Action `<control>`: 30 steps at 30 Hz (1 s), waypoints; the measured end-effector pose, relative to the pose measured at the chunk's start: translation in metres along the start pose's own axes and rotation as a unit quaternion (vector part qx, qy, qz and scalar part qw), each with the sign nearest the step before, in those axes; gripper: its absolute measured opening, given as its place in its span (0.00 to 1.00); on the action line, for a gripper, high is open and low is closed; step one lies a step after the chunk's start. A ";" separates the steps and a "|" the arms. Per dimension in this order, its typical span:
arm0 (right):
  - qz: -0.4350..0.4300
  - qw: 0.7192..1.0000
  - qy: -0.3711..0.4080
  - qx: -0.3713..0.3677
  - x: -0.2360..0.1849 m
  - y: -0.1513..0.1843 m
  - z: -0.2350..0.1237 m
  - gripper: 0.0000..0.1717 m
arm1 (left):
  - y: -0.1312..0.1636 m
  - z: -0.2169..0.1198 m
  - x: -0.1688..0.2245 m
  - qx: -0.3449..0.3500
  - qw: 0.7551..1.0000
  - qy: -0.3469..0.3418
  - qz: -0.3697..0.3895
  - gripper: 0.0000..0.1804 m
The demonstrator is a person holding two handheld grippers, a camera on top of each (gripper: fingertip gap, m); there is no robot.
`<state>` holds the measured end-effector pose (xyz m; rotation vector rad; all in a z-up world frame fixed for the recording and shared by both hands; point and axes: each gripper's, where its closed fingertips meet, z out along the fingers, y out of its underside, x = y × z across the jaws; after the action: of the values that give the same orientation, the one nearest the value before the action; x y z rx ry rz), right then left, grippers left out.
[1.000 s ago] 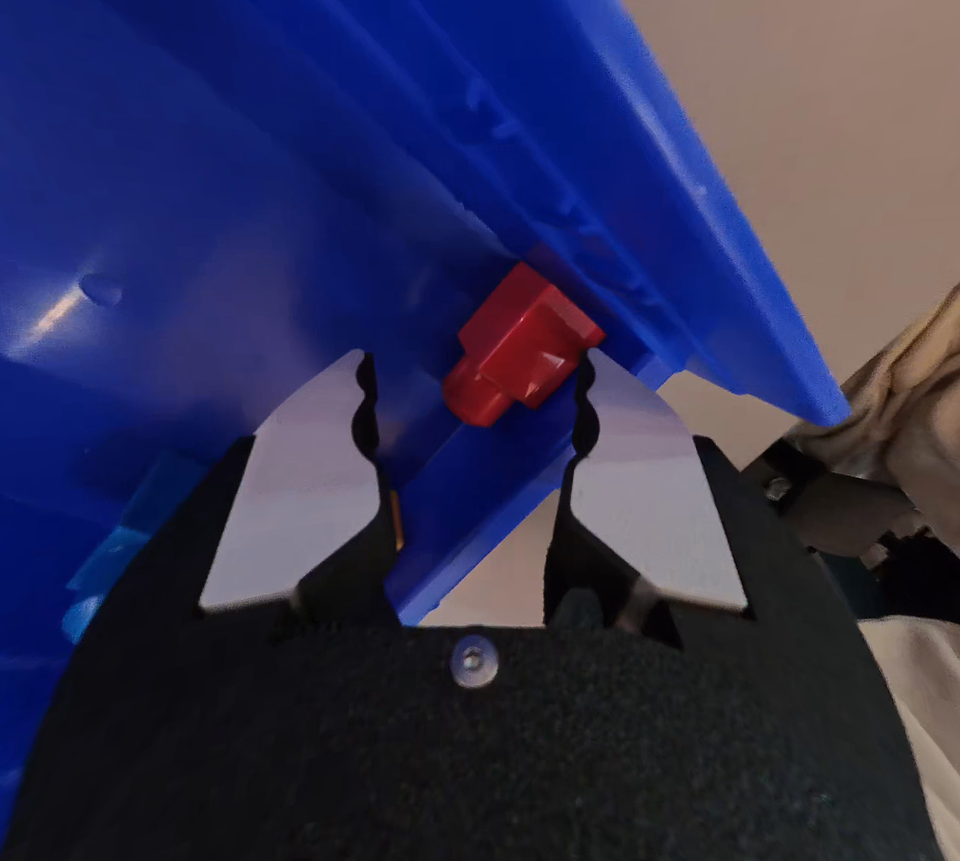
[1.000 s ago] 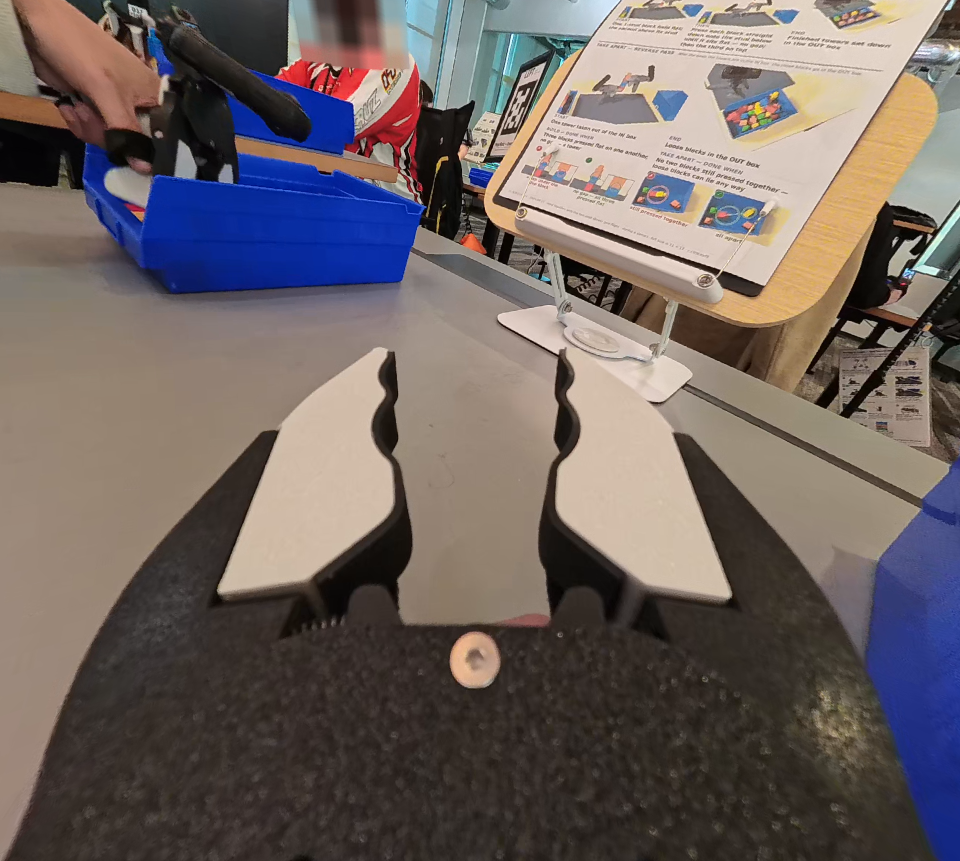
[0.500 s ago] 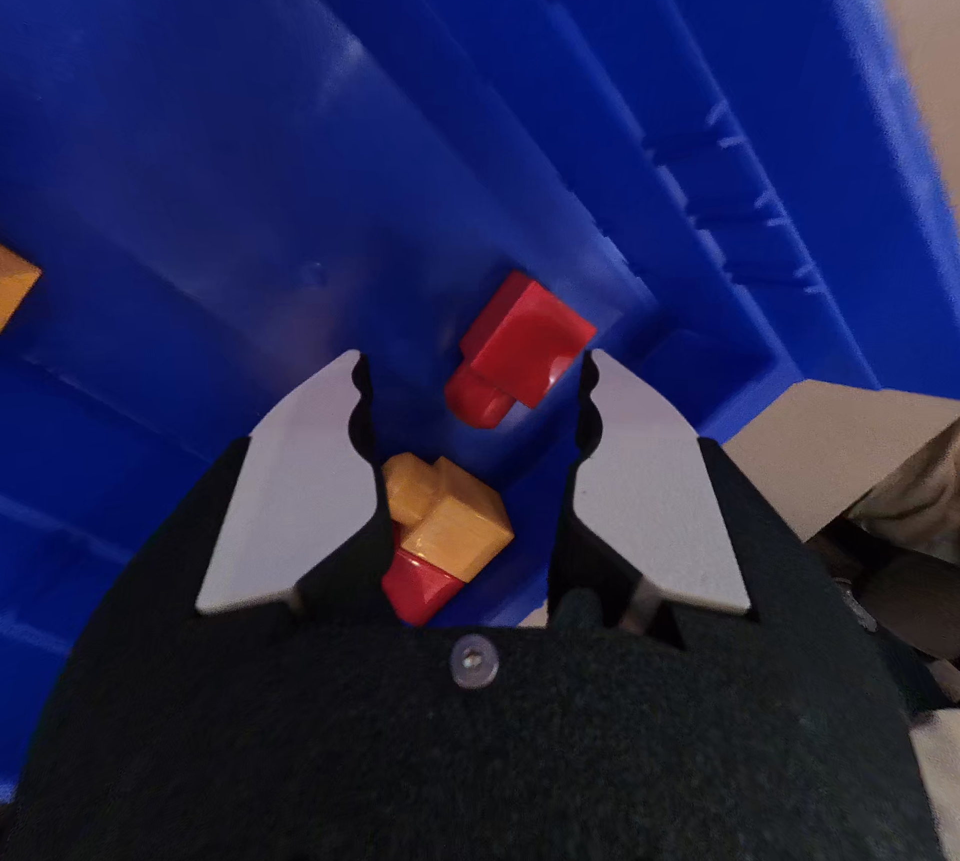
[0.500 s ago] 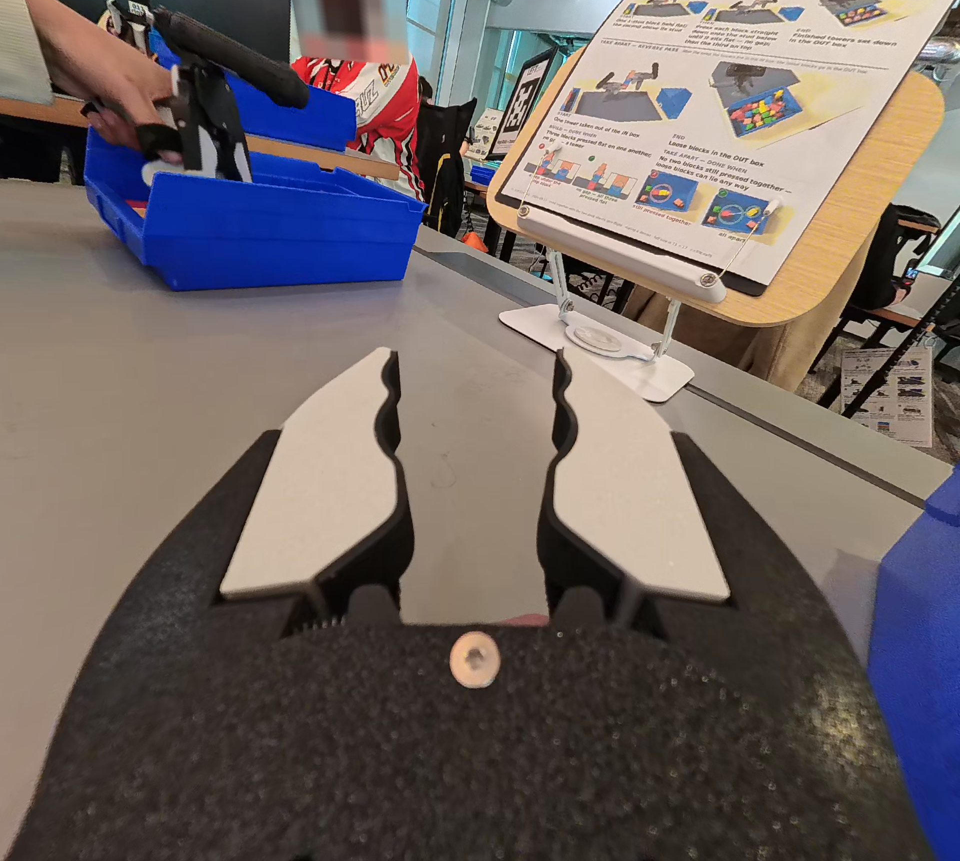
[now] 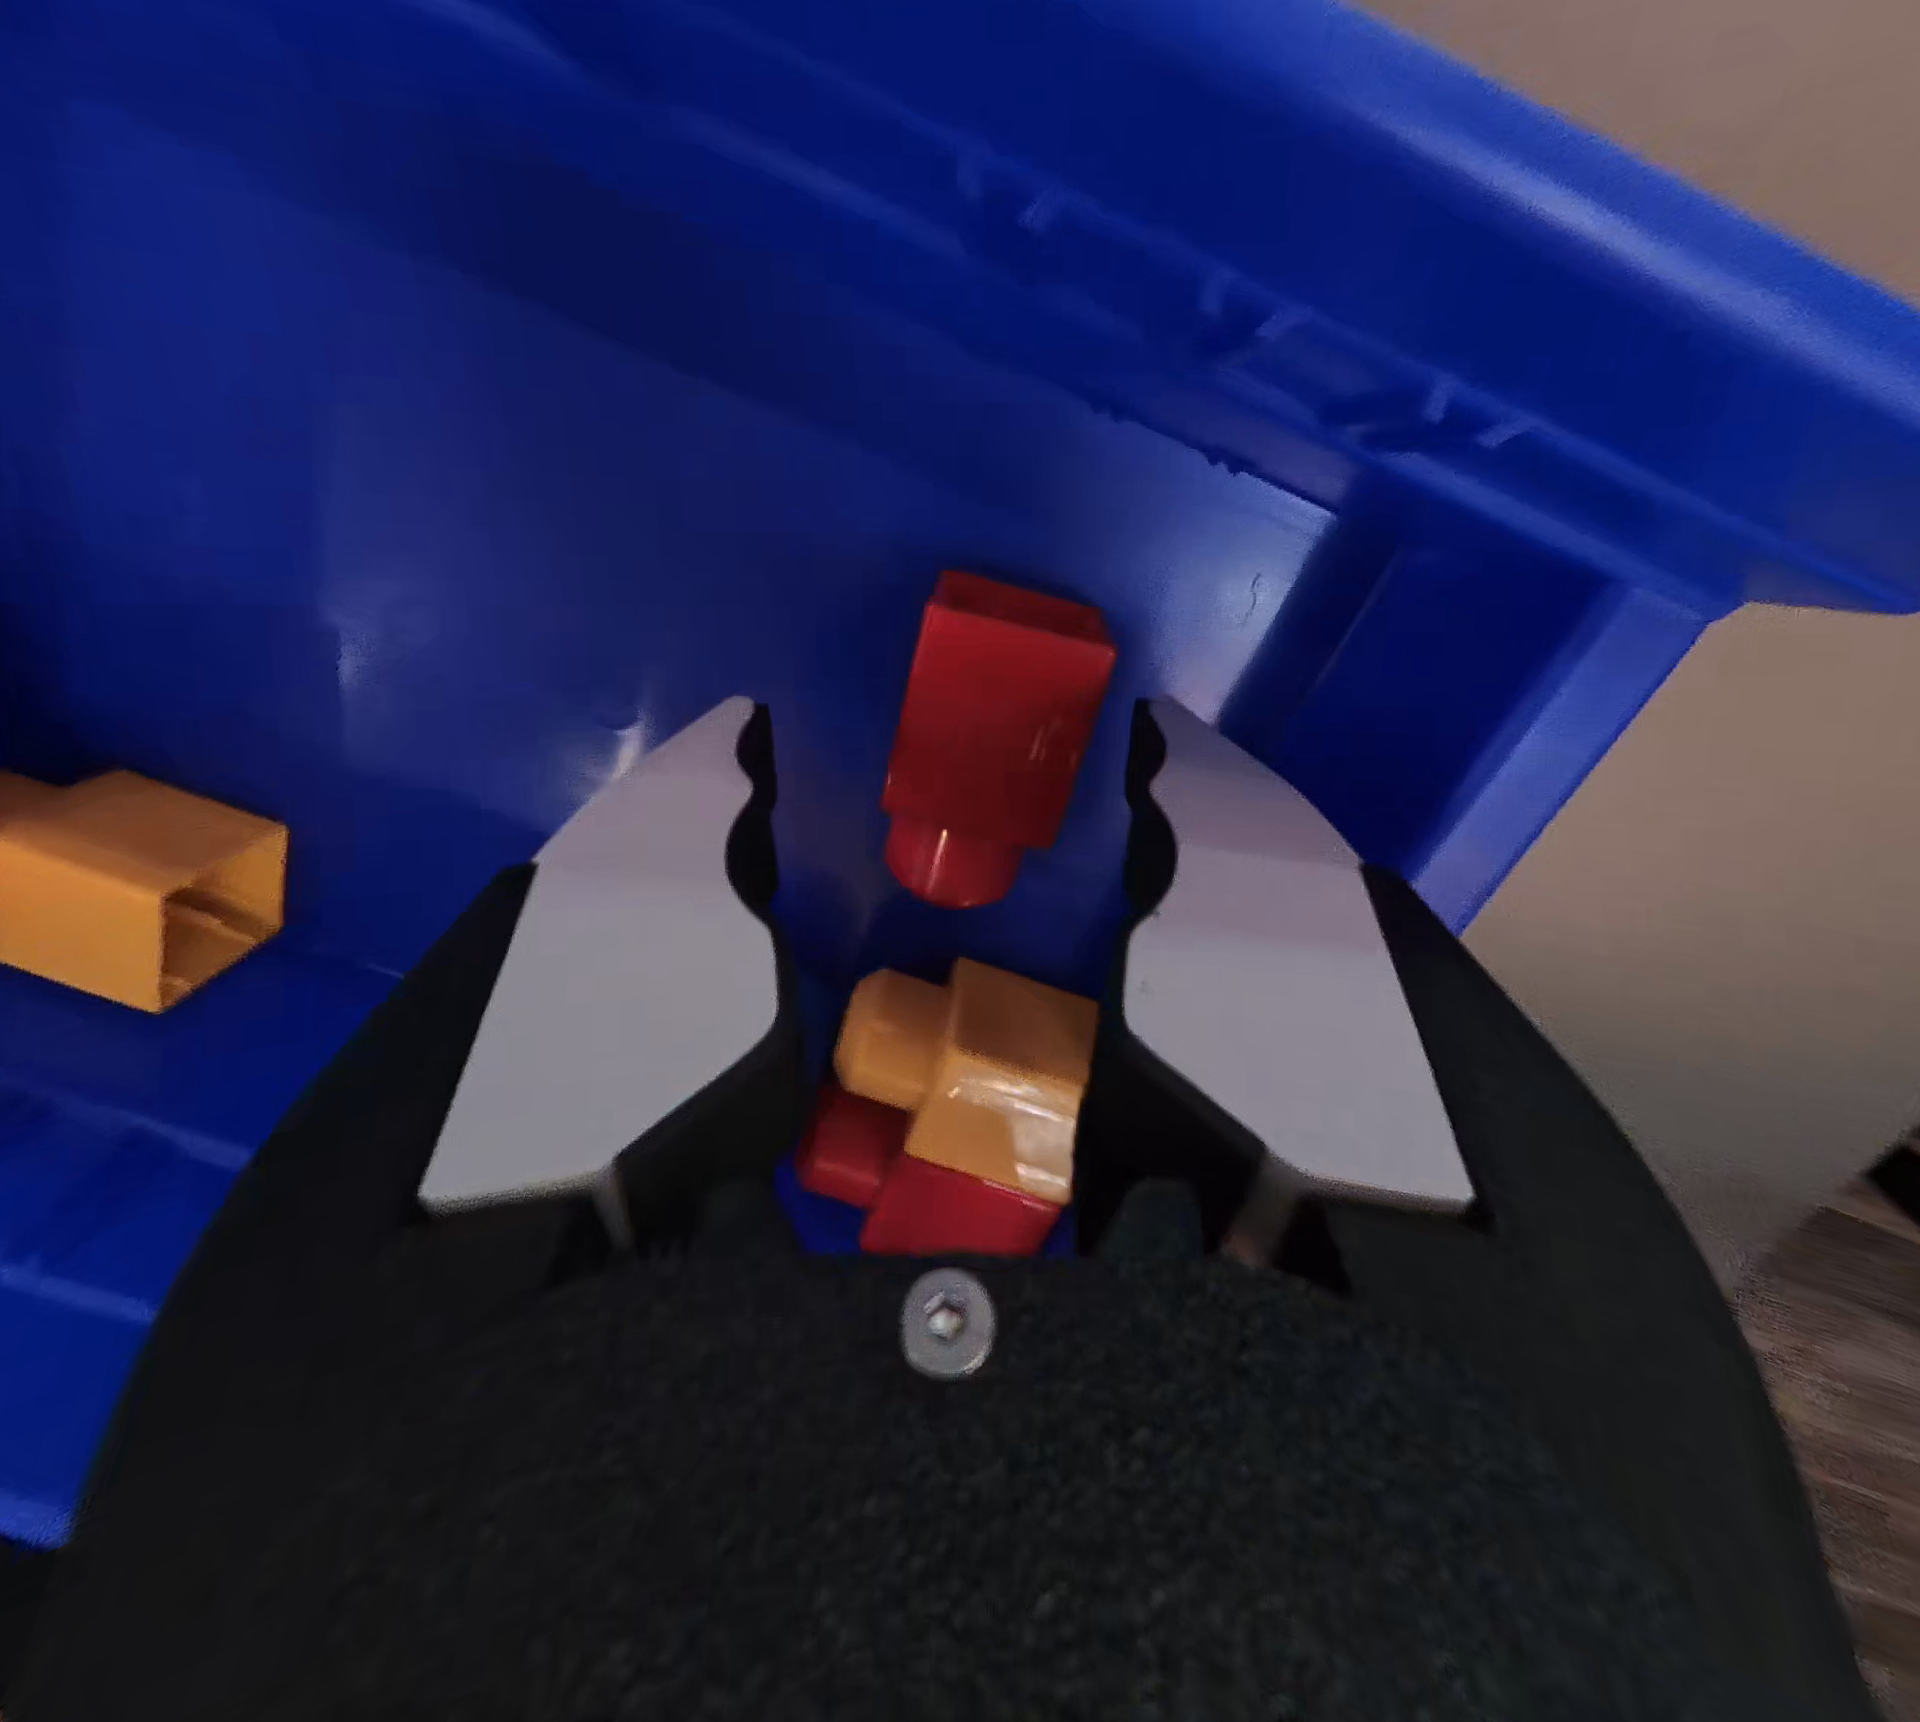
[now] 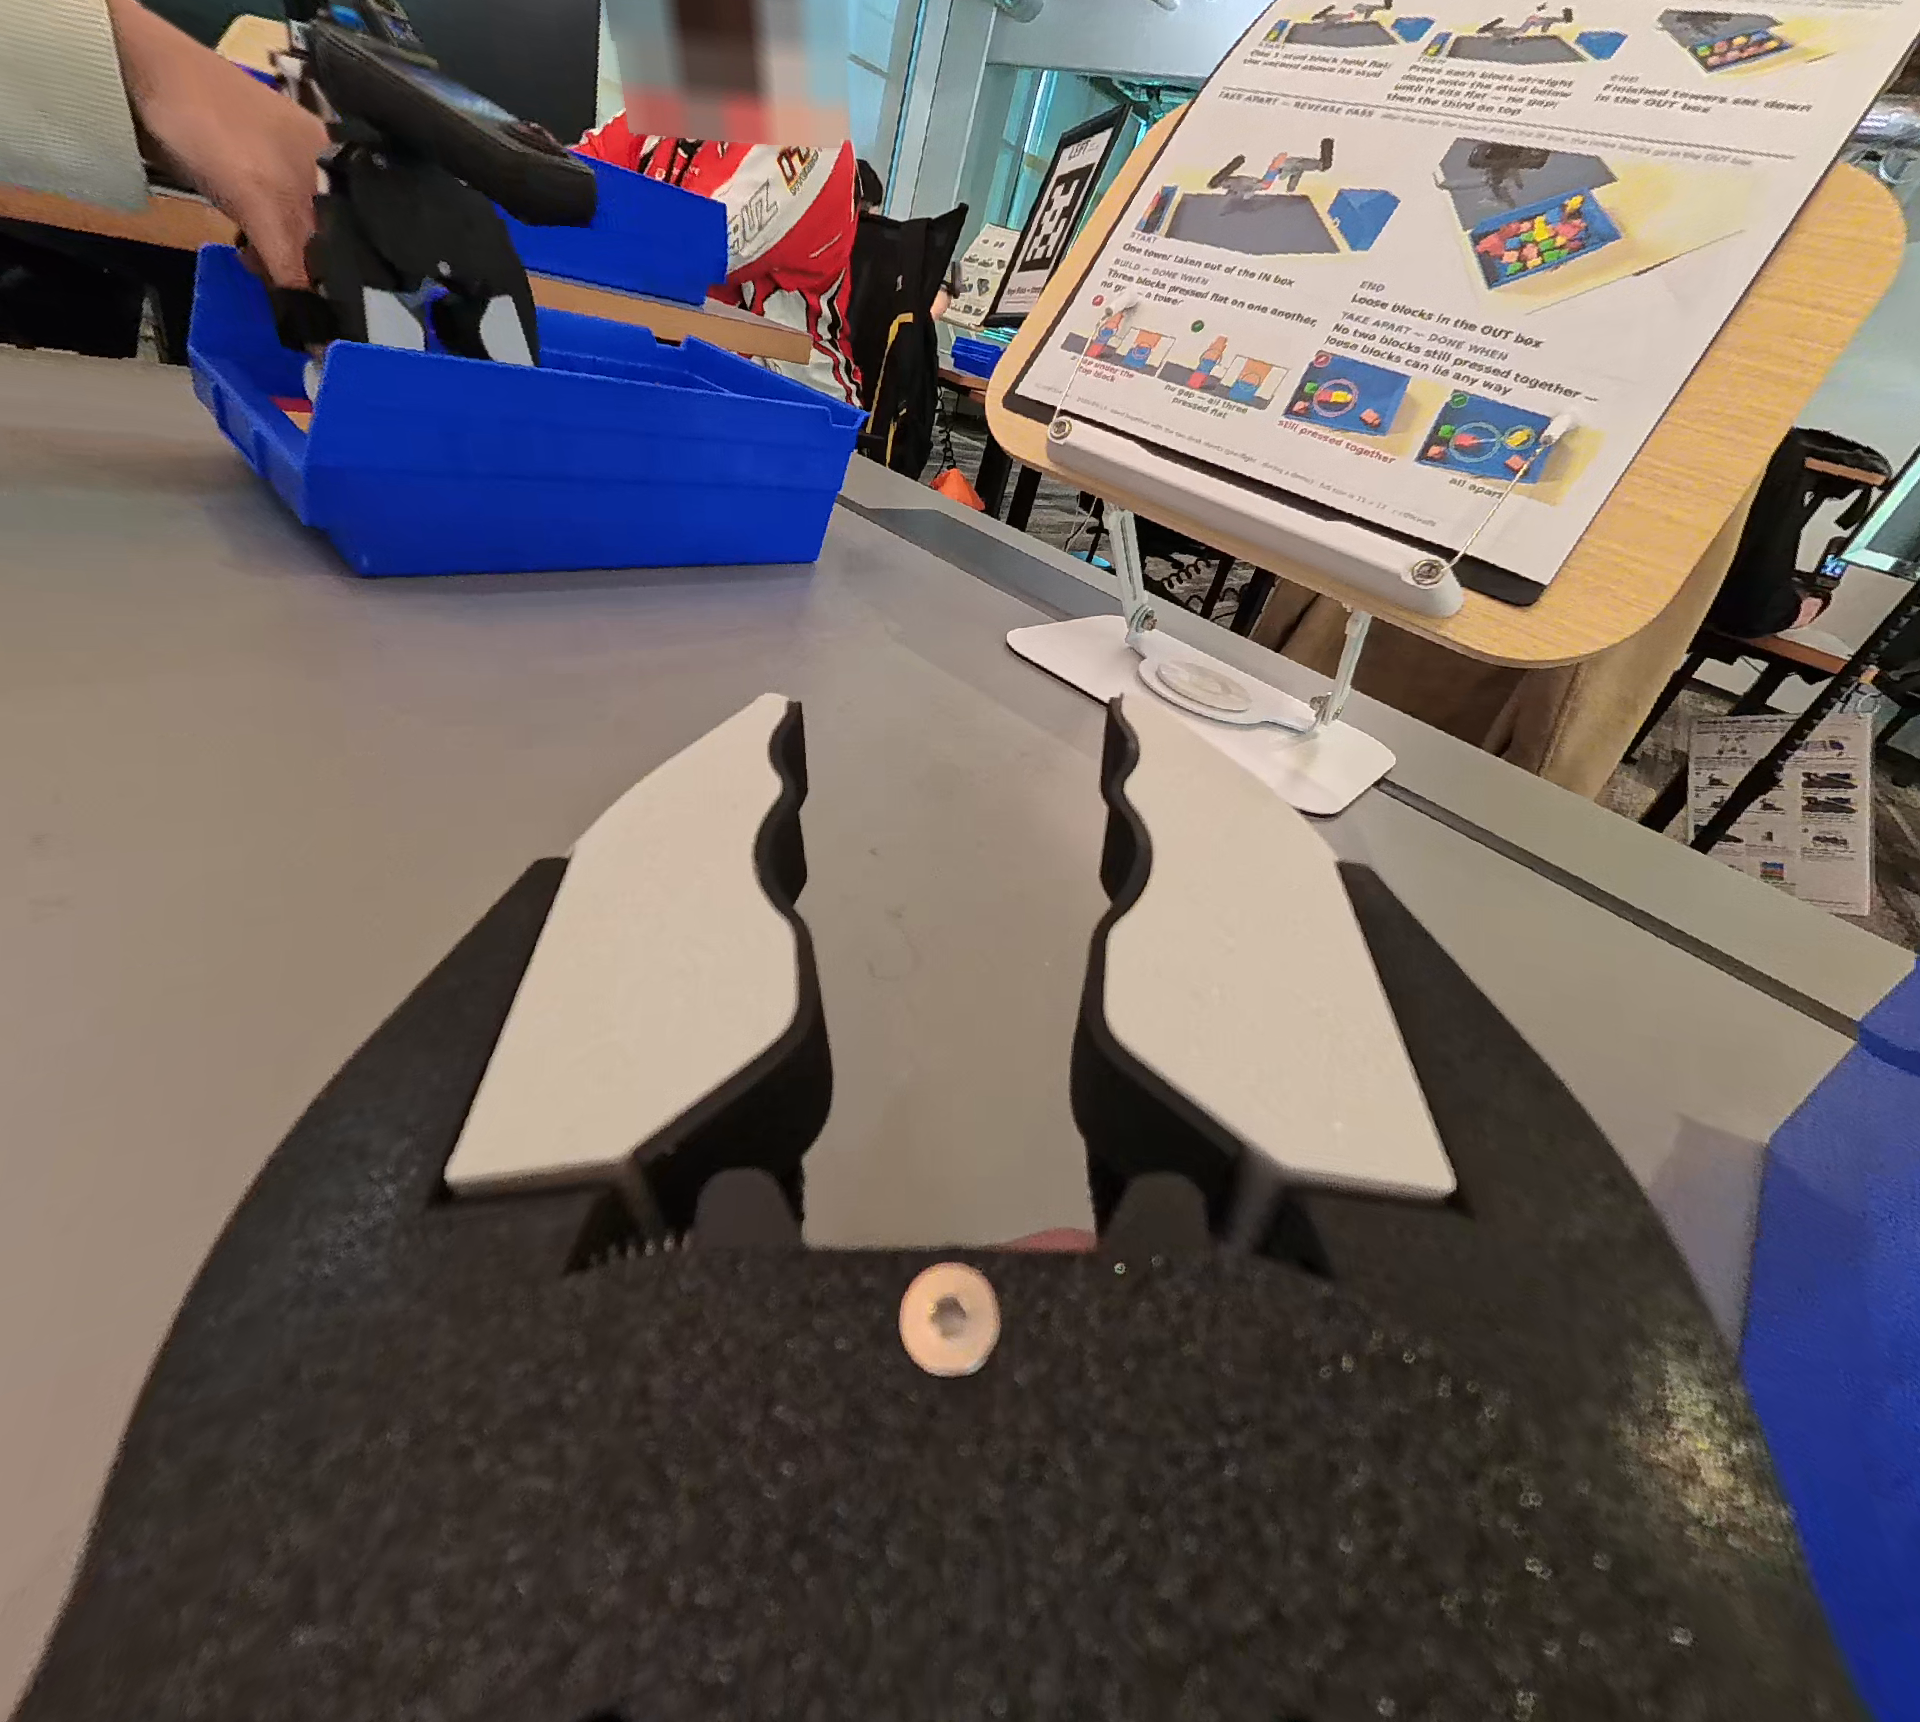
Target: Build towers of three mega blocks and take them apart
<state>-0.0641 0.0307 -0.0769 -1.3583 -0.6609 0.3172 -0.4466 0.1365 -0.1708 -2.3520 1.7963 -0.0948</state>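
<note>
left hand-held gripper [image 5: 951, 716]: inside the blue bin [image 5: 727, 270], jaws wide, a gap on both sides of the red block [image 5: 992, 737] lying between the fingertips; nothing gripped
red block: on its side on the bin floor, stud toward the camera
orange-and-red stack [image 5: 966, 1122]: deeper between the fingers, on the bin floor
orange block [image 5: 135, 883]: lies apart, to the left
right hand-held gripper [image 6: 951, 727]: low over the grey bench [image 6: 312, 737], jaws wide, bare
instruction board [image 6: 1455, 238]: on a stand, right of the bin

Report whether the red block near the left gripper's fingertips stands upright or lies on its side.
On its side. The red block lies on the blue bin's floor, its stud pointing sideways toward the left gripper, whose open fingers don't touch it.
</note>
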 end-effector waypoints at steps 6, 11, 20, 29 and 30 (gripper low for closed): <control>0.003 1.000 0.000 -0.004 0.001 0.001 0.001 0.31 | 0.006 0.015 0.012 0.010 0.999 0.007 0.051 0.20; 0.002 1.000 0.000 -0.007 0.000 0.002 0.002 0.31 | 0.005 0.007 0.010 0.017 0.998 -0.014 0.059 0.20; 0.003 1.000 0.005 0.003 0.002 -0.001 0.000 0.30 | -0.075 -0.105 0.031 0.073 0.993 -0.056 0.069 0.20; 0.007 1.000 0.007 0.022 0.003 -0.008 -0.007 0.29 | -0.239 -0.045 0.054 0.035 0.989 -0.057 0.130 0.20; 0.006 1.000 0.005 0.024 0.003 -0.008 -0.007 0.29 | -0.251 -0.028 0.049 0.025 0.991 -0.056 0.119 0.20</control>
<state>-0.0593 0.0253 -0.0686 -1.3185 -0.6327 0.3331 -0.1993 0.1502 -0.1004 -2.0492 1.9769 0.0229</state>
